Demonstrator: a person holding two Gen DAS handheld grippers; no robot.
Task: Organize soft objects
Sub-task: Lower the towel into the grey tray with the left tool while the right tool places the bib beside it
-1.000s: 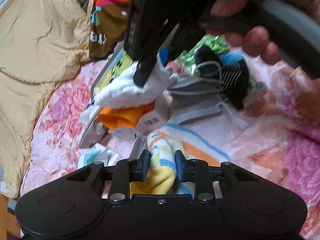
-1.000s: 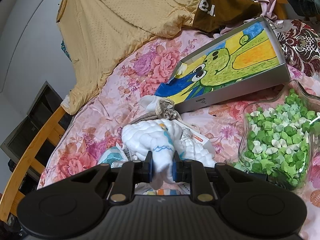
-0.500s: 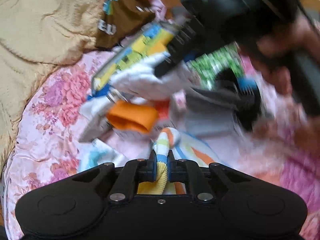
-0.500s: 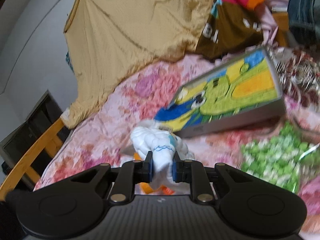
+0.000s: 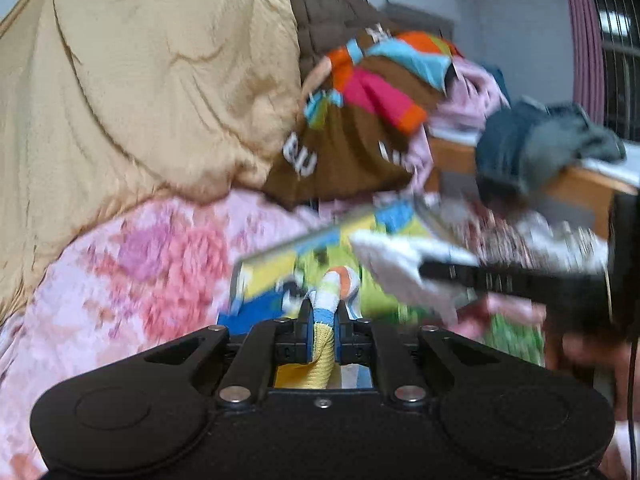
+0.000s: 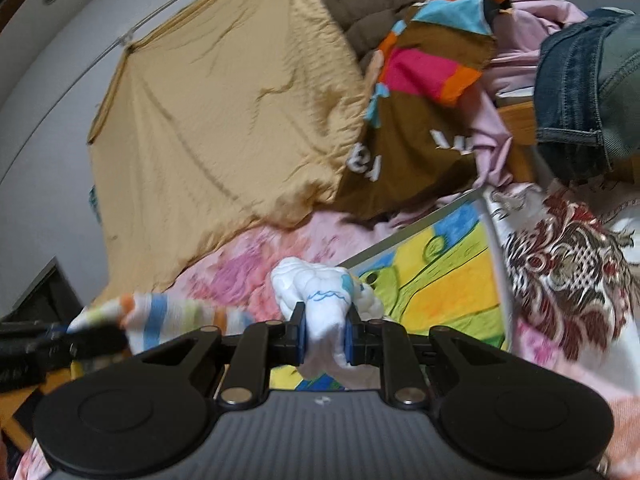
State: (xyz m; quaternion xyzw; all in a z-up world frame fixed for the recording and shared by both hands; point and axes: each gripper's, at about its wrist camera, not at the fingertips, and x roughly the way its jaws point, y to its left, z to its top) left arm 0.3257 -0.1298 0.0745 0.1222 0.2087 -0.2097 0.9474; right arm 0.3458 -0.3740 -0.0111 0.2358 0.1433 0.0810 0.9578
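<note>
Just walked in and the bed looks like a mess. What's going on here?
A person is sorting soft things on the bed with a gripper in each hand. The left gripper is shut on a striped sock, and the right gripper is shut on a white sock. Both socks are held up above the flowered bedsheet, near a picture box.
</note>
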